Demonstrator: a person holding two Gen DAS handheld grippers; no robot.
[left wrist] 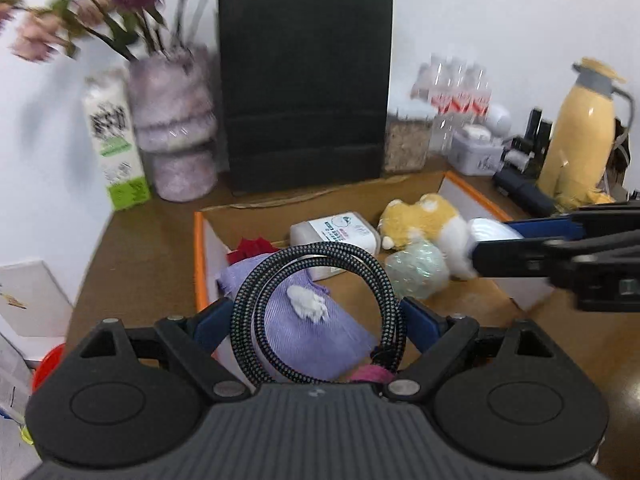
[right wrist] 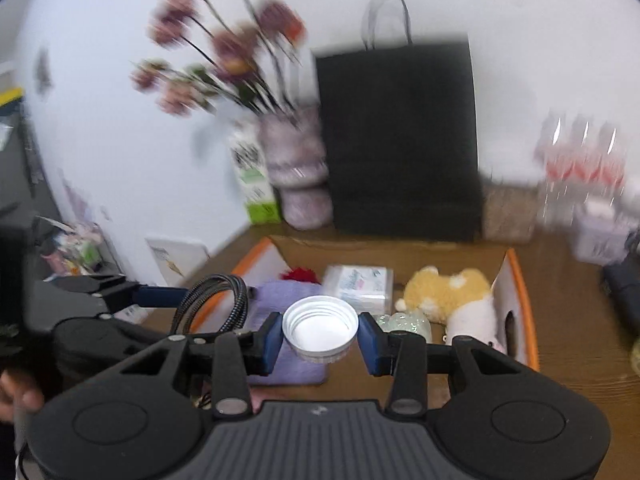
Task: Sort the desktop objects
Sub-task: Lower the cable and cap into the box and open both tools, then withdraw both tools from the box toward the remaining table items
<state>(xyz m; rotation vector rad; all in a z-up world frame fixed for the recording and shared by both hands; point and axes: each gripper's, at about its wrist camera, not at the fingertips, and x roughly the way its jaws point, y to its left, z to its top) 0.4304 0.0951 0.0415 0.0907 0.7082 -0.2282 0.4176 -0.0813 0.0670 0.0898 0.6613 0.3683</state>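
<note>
Left wrist: QR-coded carton point(left wrist: 114, 140), its print blurred beyond reading.

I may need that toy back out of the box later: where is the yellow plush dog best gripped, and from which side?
Probably across the plush dog's yellow body, coming down from above. It lies on its side on the cardboard box floor, close beside that wall, so a sideways approach looks cramped. The soft body should squash between the pads.

My left claw point(left wrist: 318, 312) has blue pads around a black-and-grey woven cable point(left wrist: 320, 280). My right claw point(right wrist: 320, 338) has a white cap point(right wrist: 320, 332). The box point(left wrist: 199, 256) at centre frame has orange edges, holding a lilac cloth point(left wrist: 304, 332) and a yellow-and-white plush point(left wrist: 428, 224). The desk point(left wrist: 140, 248) is brown.
</note>
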